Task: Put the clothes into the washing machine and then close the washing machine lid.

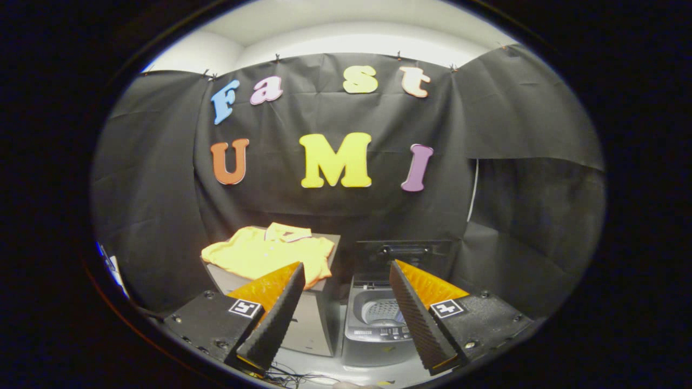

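Gripper [346, 270] is hanging in the air in front of the booth, and its two fingers are standing wide apart with nothing between them. Beyond the left finger, a yellow polo shirt [268, 253] is lying spread out on top of a grey box [313, 319], with its pale collar pointing toward the black cloth wall [346, 205]. One edge of the shirt is hanging a little over the front of the box, and the tip of the left finger is covering a part of this edge in the picture. Just beside the box, on its right, a small grey washing machine [373, 324] is standing on the light floor [313, 367]. Its lid [411, 251] is standing upright at the back, so the opening is facing up, and the perforated drum [384, 310] is showing inside. The drum is looking empty, but the right finger is hiding a part of it, so this is not sure. A row of controls is sitting on the front edge of the machine. Some thin dark cables [292, 375] are lying on the floor near the base of the left finger
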Action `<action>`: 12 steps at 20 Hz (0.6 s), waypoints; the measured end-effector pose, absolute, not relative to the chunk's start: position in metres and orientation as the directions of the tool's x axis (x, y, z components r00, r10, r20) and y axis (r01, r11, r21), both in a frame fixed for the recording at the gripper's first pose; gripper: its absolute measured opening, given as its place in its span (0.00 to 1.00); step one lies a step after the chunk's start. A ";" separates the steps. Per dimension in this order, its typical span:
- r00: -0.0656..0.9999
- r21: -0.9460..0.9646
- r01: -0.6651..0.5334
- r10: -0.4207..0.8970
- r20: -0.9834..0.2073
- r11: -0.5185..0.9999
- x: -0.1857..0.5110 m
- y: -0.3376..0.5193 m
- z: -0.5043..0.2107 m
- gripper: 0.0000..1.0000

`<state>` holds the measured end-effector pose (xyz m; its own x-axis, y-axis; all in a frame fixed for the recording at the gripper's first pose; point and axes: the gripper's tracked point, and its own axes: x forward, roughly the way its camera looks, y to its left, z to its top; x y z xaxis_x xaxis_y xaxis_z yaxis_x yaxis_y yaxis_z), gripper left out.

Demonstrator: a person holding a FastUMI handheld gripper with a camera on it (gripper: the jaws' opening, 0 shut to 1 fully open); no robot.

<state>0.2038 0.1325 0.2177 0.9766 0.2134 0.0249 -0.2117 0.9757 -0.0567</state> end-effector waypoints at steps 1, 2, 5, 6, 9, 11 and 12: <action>0.976 -0.064 -0.214 0.216 0.021 0.975 0.216 0.145 0.226 0.99; 0.975 -0.065 -0.220 0.221 0.012 0.973 0.227 0.156 0.230 0.99; 0.965 -0.049 -0.260 0.258 -0.037 0.964 0.254 0.204 0.241 0.99; 0.962 -0.047 -0.269 0.267 -0.051 0.962 0.262 0.219 0.245 0.99; 0.949 -0.052 -0.310 0.306 -0.076 0.949 0.287 0.265 0.255 0.99; 0.942 -0.048 -0.328 0.323 -0.089 0.944 0.305 0.290 0.260 0.99; 0.939 -0.043 -0.335 0.330 -0.096 0.941 0.313 0.304 0.261 0.99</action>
